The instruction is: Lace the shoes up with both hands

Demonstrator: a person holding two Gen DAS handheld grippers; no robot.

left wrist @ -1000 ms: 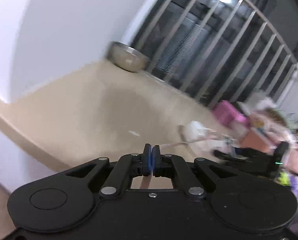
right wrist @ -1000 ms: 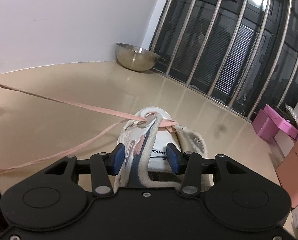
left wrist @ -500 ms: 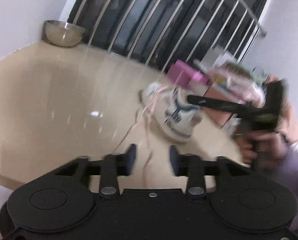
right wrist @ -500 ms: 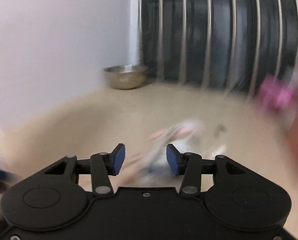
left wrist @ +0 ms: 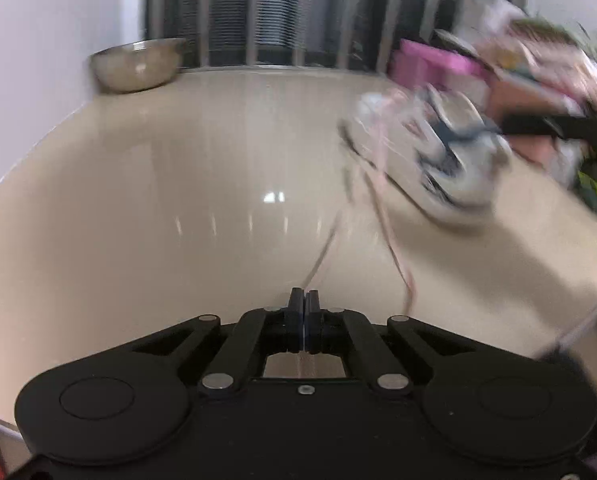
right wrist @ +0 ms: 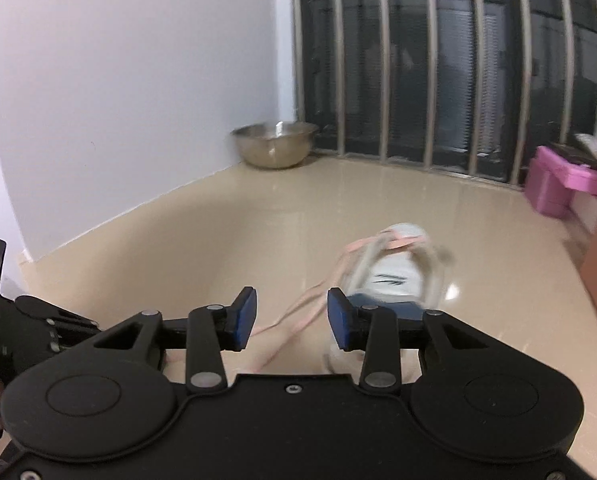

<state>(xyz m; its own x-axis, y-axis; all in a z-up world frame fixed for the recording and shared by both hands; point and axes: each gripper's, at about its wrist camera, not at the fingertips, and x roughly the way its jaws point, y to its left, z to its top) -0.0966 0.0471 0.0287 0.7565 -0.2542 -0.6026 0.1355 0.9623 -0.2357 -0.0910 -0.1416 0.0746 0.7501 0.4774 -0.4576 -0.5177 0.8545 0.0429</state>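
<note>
**A:** What am I holding right now?

**B:** My left hand-held gripper (left wrist: 305,308) has its jaws pressed together, and one strand of the thin pink shoelace (left wrist: 382,216) runs from the shoe straight down to where the pads meet. It looks pinched there, though blur keeps me from being sure. My right hand-held gripper (right wrist: 291,316) is spread but closing, with nothing between its blue pads (right wrist: 245,317); the lace strands only pass on the worktop beyond them.

**A:** And the shoe?

**B:** The white sneaker with dark blue trim (right wrist: 394,272) sits on the glossy beige worktop (left wrist: 158,200), just ahead of my right hand-held gripper, with the pink lace threaded through its upper eyelets.

**A:** How do I do this step well?

**B:** I judge that I should draw the pinched strand taut along its own line, not sideways, so the shoe does not skid. My right hand-held gripper should settle on the shoe or take the second strand before I pull hard. Slower moves would help too: the shoe is smeared in the left view.

**A:** Any containers about?

**B:** A round stainless-steel bowl (right wrist: 274,146) stands in the far corner by the barred window (right wrist: 438,60); its inside is hidden from here. A pink rectangular box (right wrist: 558,184) sits at the right, lid on, contents unseen.
</note>
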